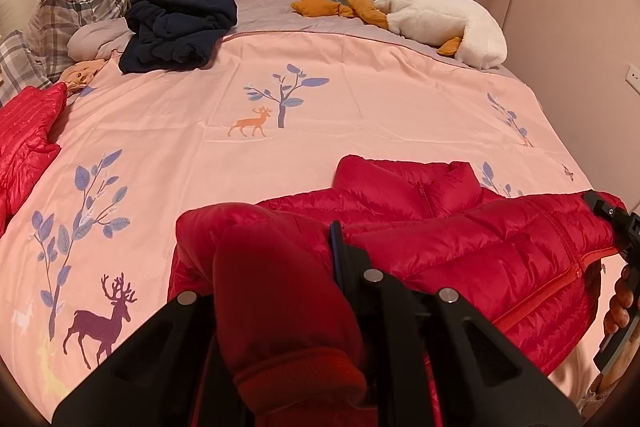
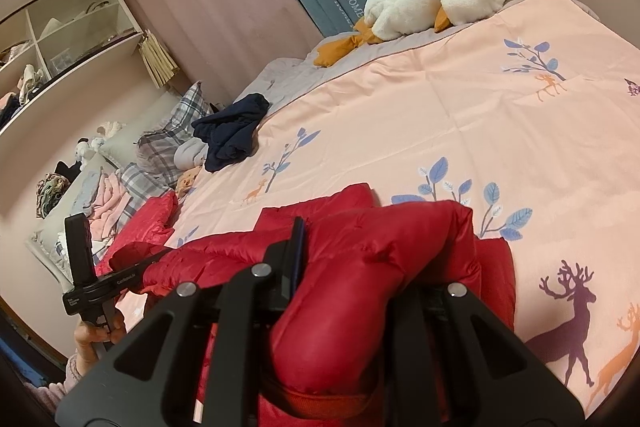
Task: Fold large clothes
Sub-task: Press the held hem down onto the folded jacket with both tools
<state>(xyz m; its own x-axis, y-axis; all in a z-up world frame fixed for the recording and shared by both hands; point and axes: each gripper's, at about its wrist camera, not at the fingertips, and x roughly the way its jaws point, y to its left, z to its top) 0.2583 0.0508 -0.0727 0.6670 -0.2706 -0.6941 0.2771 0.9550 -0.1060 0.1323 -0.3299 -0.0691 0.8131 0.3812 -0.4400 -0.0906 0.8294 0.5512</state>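
A red puffer jacket point(image 1: 460, 227) lies front up near the close edge of the bed, its collar pointing away from me. My left gripper point(image 1: 280, 247) is shut on one red sleeve; the cuff bulges back between the jaws and hides one finger. At the far right of the left wrist view, my right gripper point(image 1: 616, 223) pinches the jacket's other side. In the right wrist view the right gripper point(image 2: 360, 251) is shut on a thick fold of the jacket point(image 2: 360, 287), and the left gripper point(image 2: 132, 277) grips the jacket's far end at the left.
The pink deer-print duvet point(image 1: 280, 87) covers the bed. A second red jacket point(image 1: 24, 147) lies at the left edge, with a dark navy garment point(image 1: 176, 31) and plaid pillows point(image 1: 80, 7) beyond it. A white plush goose point(image 1: 444, 19) rests at the back right. Shelves point(image 2: 60, 39) line the wall.
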